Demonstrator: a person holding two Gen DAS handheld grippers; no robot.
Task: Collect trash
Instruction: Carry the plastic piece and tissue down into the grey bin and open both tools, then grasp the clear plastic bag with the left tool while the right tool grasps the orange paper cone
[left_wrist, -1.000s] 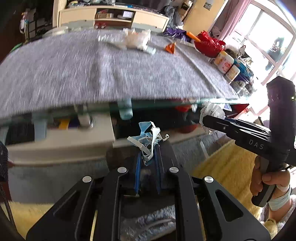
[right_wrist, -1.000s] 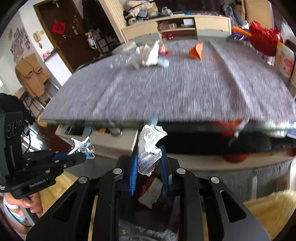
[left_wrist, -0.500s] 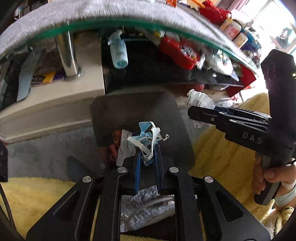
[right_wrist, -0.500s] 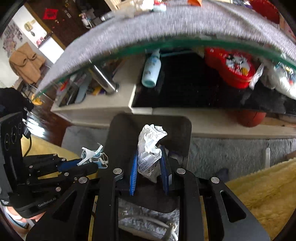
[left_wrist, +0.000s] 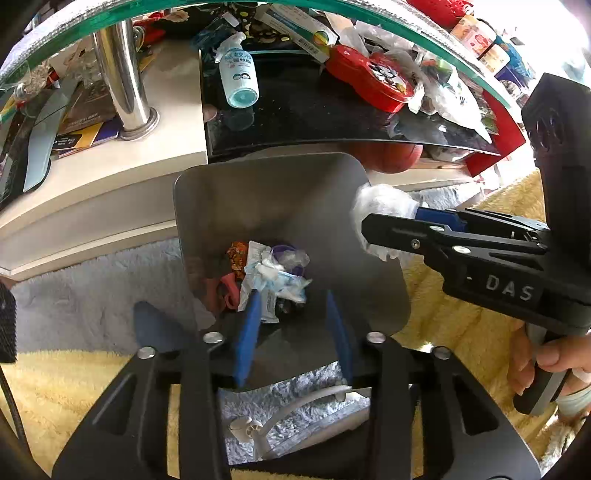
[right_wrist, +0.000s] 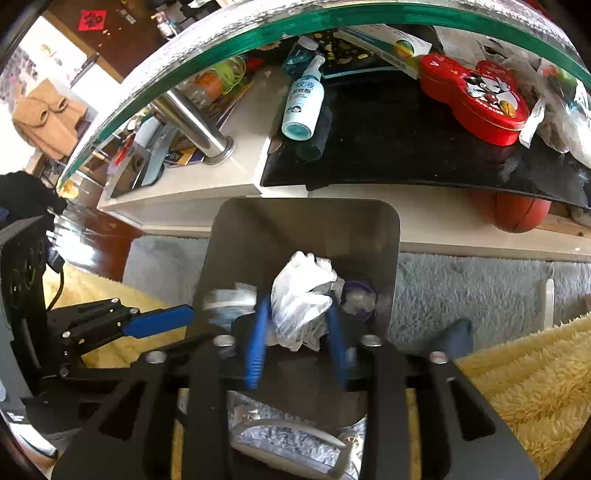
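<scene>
Left hand-held gripper (left_wrist: 293, 314) jaws just opened, nothing between; face mask (left_wrist: 275, 280) lies in bin (left_wrist: 266, 192), frame centre. Right hand-held gripper (right_wrist: 297, 332) also just opened, crumpled paper (right_wrist: 301, 299) loose between pads, over bin.

a white crumpled wrapper (right_wrist: 301, 295) is showing against the dull grey bin (right_wrist: 306, 229); blue pads (left_wrist: 248, 328) are lining black fingers, a red cartoon-printed tin (right_wrist: 476, 99) is glowing above yellow fleece (right_wrist: 524, 387).

Beyond the fingers, a spray bottle (left_wrist: 238, 75) lies on the dark shelf, a red tin (left_wrist: 373, 79) to its right, a metal leg (left_wrist: 118, 74) left.
</scene>
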